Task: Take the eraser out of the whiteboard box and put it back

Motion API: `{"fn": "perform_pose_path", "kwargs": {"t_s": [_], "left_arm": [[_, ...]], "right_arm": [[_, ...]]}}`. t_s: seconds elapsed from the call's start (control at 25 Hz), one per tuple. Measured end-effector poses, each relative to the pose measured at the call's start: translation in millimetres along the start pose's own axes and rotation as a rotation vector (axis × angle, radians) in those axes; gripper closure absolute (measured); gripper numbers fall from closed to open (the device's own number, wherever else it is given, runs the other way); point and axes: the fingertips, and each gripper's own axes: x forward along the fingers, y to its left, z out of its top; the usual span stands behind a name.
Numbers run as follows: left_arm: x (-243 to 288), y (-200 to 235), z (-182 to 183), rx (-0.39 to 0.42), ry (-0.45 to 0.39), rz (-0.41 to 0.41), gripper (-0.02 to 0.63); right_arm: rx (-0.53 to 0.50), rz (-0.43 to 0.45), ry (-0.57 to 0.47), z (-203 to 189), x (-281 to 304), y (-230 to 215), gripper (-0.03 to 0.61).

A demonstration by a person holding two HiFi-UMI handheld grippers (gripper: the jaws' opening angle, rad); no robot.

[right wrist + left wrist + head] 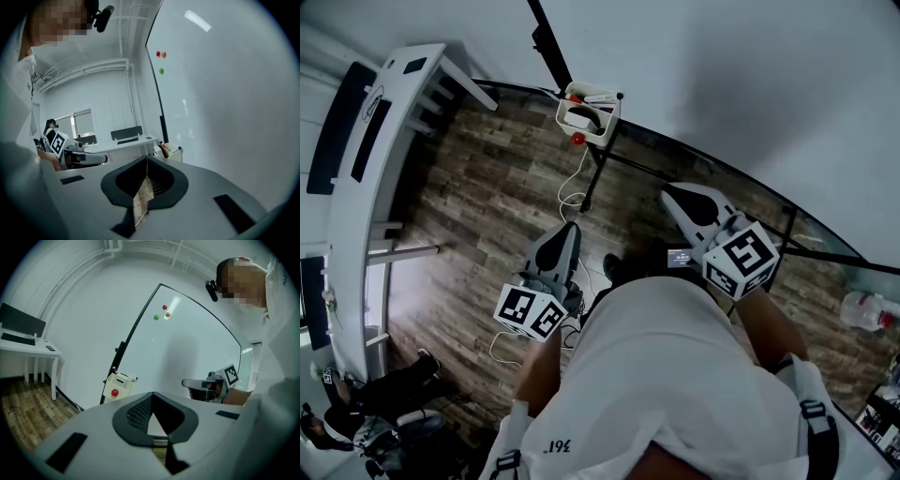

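The white whiteboard box [589, 111] hangs at the lower edge of the whiteboard [722, 75], with a red magnet [577, 138] on its front. A pale, dark-edged eraser [584, 116] lies inside it beside a marker. My left gripper [572, 227] points toward the box from well short of it, shut with nothing between its jaws. To its right my right gripper [668, 195] is also shut and holds nothing. The left gripper view shows the shut left gripper [151, 393] and the box [119, 384] far ahead. In the right gripper view, the shut right gripper [146, 157] has the box [169, 151] beyond it.
Black stand legs [591, 178] and a white cable [572, 192] cross the wood floor under the box. A white desk [366, 187] runs along the left. A seated person [356, 412] is at lower left, and a spray bottle [867, 309] at right. Coloured magnets [161, 312] dot the board.
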Motion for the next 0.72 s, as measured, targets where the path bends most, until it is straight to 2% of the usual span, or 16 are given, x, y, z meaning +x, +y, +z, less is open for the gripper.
{"fn": "perform_pose_path", "kwargs": {"t_s": [0.72], "left_arm": [[7.2, -7.8, -7.3, -0.026, 0.023, -0.035, 0.607]], "right_arm": [[-0.021, -0.036, 0.018, -4.5, 0.0, -7.4, 0.554]]}}
